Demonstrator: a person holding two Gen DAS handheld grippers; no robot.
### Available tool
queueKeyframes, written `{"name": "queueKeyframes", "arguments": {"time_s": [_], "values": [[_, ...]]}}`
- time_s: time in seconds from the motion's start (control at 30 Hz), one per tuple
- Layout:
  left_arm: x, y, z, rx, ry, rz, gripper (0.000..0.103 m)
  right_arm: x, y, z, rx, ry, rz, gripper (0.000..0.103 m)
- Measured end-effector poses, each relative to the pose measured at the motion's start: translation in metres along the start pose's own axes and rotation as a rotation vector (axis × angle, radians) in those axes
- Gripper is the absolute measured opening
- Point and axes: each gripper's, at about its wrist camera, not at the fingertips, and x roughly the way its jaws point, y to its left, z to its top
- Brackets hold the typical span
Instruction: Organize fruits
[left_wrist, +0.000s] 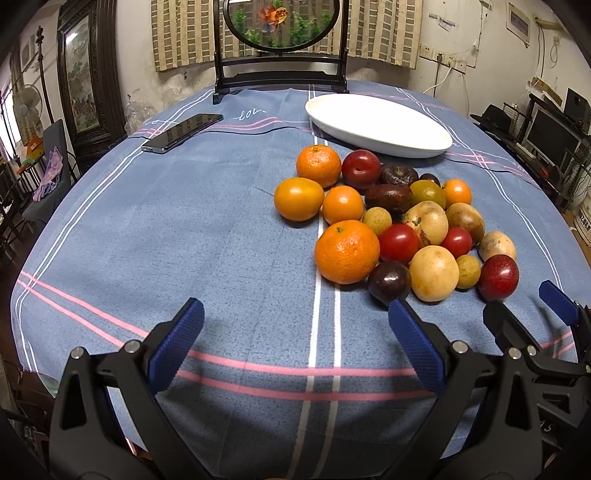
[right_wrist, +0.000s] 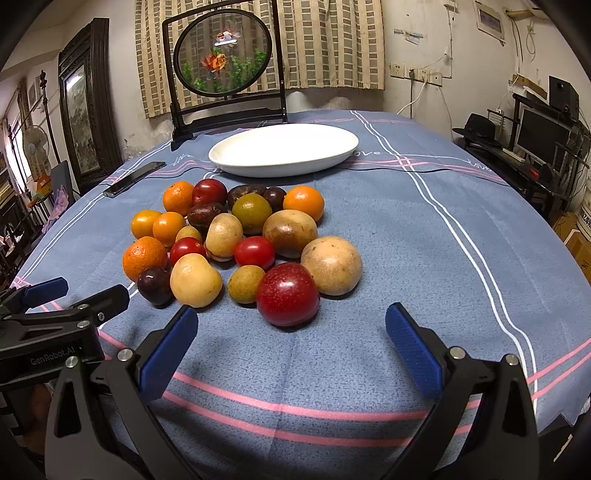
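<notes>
Some twenty mixed fruits (right_wrist: 236, 243) were heaped in one loose cluster on the blue cotton tablecloth with pink and white stripes (right_wrist: 424, 258), just in front of the empty white oval ceramic platter (right_wrist: 332, 157). Nothing had yet been laid on that platter, so the sorting was judged not begun. Nearest the platter lay dark wrinkled fruits and a small orange tangerine (right_wrist: 303, 202); farther from it sat the round red cherry tomatoes (right_wrist: 254, 252), pale tan smooth-skinned fruits (right_wrist: 331, 265) and, farthest of all, a large speckled dark-red plum (right_wrist: 287, 294). The pieces were packed touching one another, which was judged to leave only the outer ones free to be taken cleanly.

The right gripper (right_wrist: 291, 332) was held low over the cloth on the side of the heap away from the platter, its blue-padded jaws spread wide and empty, with the red plum just ahead between them; this was read as an approach lined up for that fruit. The left gripper (left_wrist: 295, 325) was held beside it, likewise spread wide and holding nothing, aimed nearer a big dimpled orange mandarin (left_wrist: 346, 252).

A black slab smartphone (left_wrist: 183, 132) lay well to the left of the platter, and a dark wooden stand with a round goldfish panel (right_wrist: 221, 51) stood behind it.
</notes>
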Motion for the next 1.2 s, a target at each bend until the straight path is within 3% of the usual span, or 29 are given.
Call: {"name": "queueKeyframes", "arguments": {"time_s": [0.7, 0.93, 1.2], "values": [[0.002, -0.001, -0.004, 0.004, 0.016, 0.000, 0.101, 0.001, 0.002, 0.000, -0.004, 0.004, 0.005, 0.102], [0.003, -0.002, -0.004, 0.047, 0.011, -0.028, 0.101, -0.001, 0.000, 0.002, -0.037, -0.006, -0.004, 0.102], [0.009, 0.006, 0.001, 0.094, 0.059, -0.088, 0.101, 0.007, -0.013, 0.005, -0.070, 0.067, 0.089, 0.102]]}}
